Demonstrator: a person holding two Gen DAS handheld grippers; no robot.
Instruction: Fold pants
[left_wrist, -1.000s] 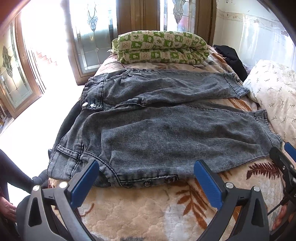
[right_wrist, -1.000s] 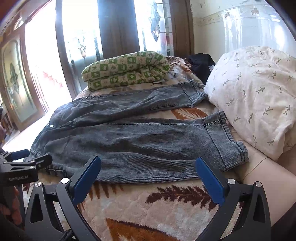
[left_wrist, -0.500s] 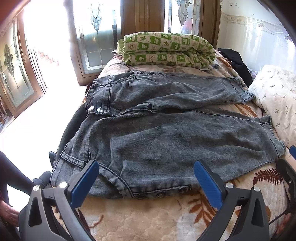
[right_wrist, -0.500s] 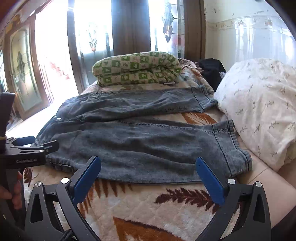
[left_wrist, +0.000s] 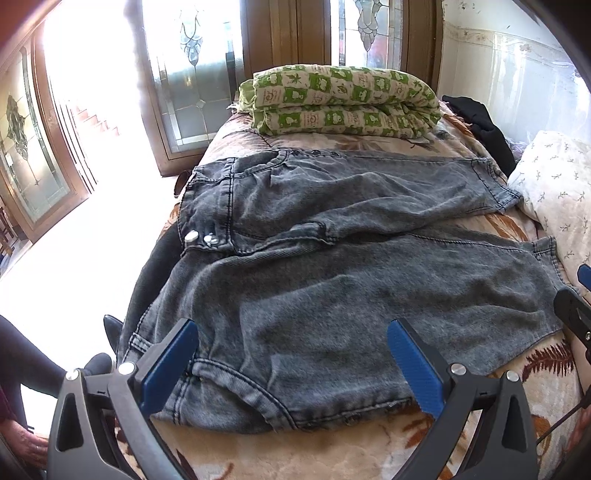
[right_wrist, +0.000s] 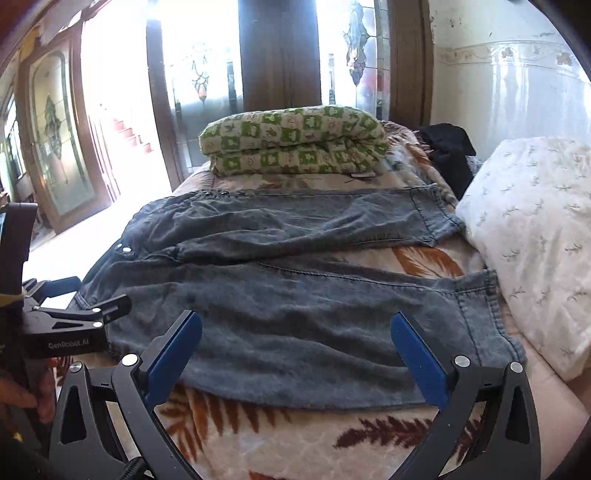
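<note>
Dark grey denim pants (left_wrist: 332, 280) lie spread flat on the bed, waistband at the left, both legs running right and apart. My left gripper (left_wrist: 291, 354) is open and empty, its blue fingers over the near waistband corner and hip. My right gripper (right_wrist: 295, 350) is open and empty, over the near leg (right_wrist: 314, 314) towards its hem. The left gripper's body (right_wrist: 74, 325) shows at the left of the right wrist view; the right gripper's tip (left_wrist: 576, 314) shows at the right edge of the left wrist view.
The bed has a beige blanket with brown leaf print (right_wrist: 295, 435). A folded green-and-white quilt (left_wrist: 343, 99) lies at the far end. A white pillow (right_wrist: 535, 236) sits at the right, a black garment (right_wrist: 447, 151) behind it. Glass doors stand left and behind.
Both grippers have moved forward and closer to the pants, from over the bare blanket at the near edge to over the denim. Both stay open.
</note>
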